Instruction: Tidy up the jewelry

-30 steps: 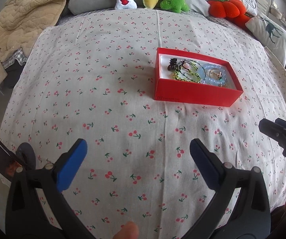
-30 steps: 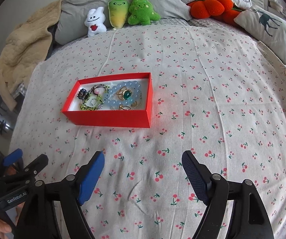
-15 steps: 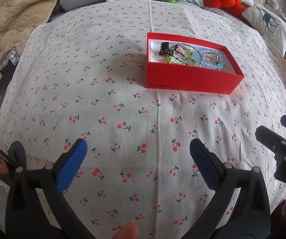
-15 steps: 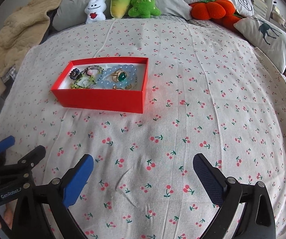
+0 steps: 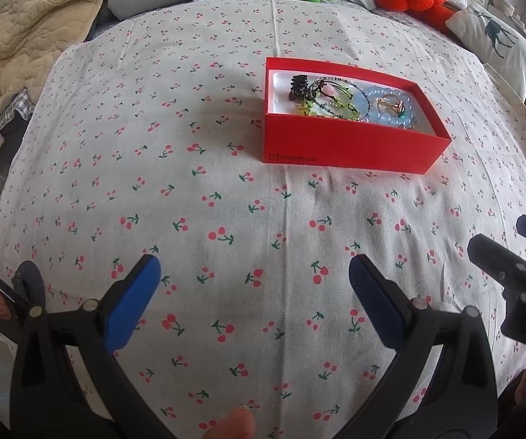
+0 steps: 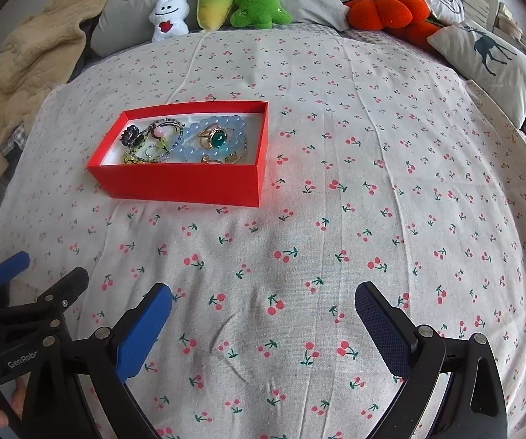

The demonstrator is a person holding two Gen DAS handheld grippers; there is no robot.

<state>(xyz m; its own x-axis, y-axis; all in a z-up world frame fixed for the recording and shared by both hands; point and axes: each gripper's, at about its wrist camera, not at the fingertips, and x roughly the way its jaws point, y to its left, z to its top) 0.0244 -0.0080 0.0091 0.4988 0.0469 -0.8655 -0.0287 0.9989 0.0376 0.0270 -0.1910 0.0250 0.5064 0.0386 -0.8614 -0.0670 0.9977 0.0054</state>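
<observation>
A red open box (image 5: 350, 146) (image 6: 178, 183) sits on the cherry-print bedspread, holding a tangle of jewelry: a pale blue bead bracelet (image 6: 226, 128), a gold ring with a green stone (image 6: 217, 138), a dark hair claw (image 5: 299, 86) and thin chains. My left gripper (image 5: 253, 270) hovers over bare cloth well in front of the box, open, nothing between its blue pads. My right gripper (image 6: 263, 298) is likewise open and empty, in front of and to the right of the box. Each gripper shows at the edge of the other's view.
Plush toys line the far edge: a white one (image 6: 169, 16), a yellow-green carrot (image 6: 213, 3), a green tree (image 6: 259, 2), an orange pumpkin (image 6: 387, 9). A beige blanket (image 5: 28, 36) lies far left, a deer-print pillow (image 6: 489, 58) far right.
The right gripper's jaws have spread wider. Both views have dipped, so the box now sits higher and larger in frame; the jewelry has not shifted.
</observation>
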